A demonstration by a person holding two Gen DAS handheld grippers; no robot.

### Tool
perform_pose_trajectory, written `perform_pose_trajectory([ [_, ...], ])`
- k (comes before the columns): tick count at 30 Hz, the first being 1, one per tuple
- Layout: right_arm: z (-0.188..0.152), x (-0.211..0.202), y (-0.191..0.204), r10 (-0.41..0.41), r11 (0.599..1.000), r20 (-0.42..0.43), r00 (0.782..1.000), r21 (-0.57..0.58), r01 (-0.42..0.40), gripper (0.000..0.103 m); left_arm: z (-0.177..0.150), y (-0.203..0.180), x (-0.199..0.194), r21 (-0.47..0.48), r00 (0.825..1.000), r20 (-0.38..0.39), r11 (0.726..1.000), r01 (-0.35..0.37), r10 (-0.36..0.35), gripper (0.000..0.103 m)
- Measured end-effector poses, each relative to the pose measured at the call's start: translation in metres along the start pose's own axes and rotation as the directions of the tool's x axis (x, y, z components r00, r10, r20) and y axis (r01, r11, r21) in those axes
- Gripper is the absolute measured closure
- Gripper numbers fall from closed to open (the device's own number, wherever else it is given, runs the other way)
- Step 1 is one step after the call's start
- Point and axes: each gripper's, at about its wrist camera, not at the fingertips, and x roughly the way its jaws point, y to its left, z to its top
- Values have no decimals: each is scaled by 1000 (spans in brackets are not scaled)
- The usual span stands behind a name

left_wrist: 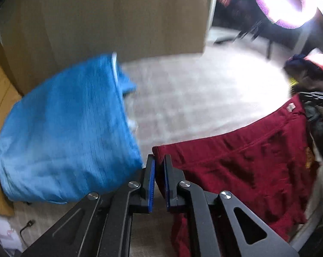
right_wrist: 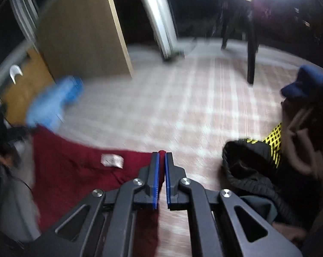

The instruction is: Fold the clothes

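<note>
Nearest me, my left gripper [left_wrist: 159, 167] is clamped on one corner of the dark red garment [left_wrist: 247, 165], and my right gripper [right_wrist: 162, 160] pinches its other corner, the cloth stretched between them above the floor [right_wrist: 183, 107]. Just left lies a folded blue garment [left_wrist: 65, 132]; right, a dark clothes pile [right_wrist: 258, 167]. Beyond stands a wooden cabinet [left_wrist: 107, 17].

A dark red garment [left_wrist: 236, 171] with a white label hangs stretched, pinched at two corners.
</note>
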Motion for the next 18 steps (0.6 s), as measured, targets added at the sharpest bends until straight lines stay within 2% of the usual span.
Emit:
perform_pose_trajectory([
  [1, -5, -5, -1, 2, 1000, -5, 1000, 10, -2, 97, -1, -1, -1, 5, 1000, -1, 1000, -11, 11, 92],
  [5, -28, -35, -7, 29, 998, -2, 1000, 53, -29, 96, -14, 6, -42, 34, 996, 66, 998, -59, 57, 92],
  [7, -47, -55, -2, 45, 997, -7, 999, 62, -44, 95, -25, 3, -71, 59, 995, 96, 998, -33, 27, 93],
  [9, -75, -63, 10, 53, 996, -32, 998, 75, -50, 87, -37, -10, -88, 101, 994, 106, 995, 17, -28, 94],
  [12, -118, -74, 26, 65, 994, -69, 995, 97, -58, 85, -55, -41, -102, 180, 986, 91, 976, 120, -138, 90],
  [15, -150, -68, 36, 42, 992, -79, 996, 125, -32, 85, -80, -86, -92, 280, 972, 27, 935, 218, -234, 89],
  [18, -159, -58, 41, 68, 983, -53, 996, 173, -58, 85, -99, -129, -76, 352, 955, -46, 890, 289, -292, 89],
])
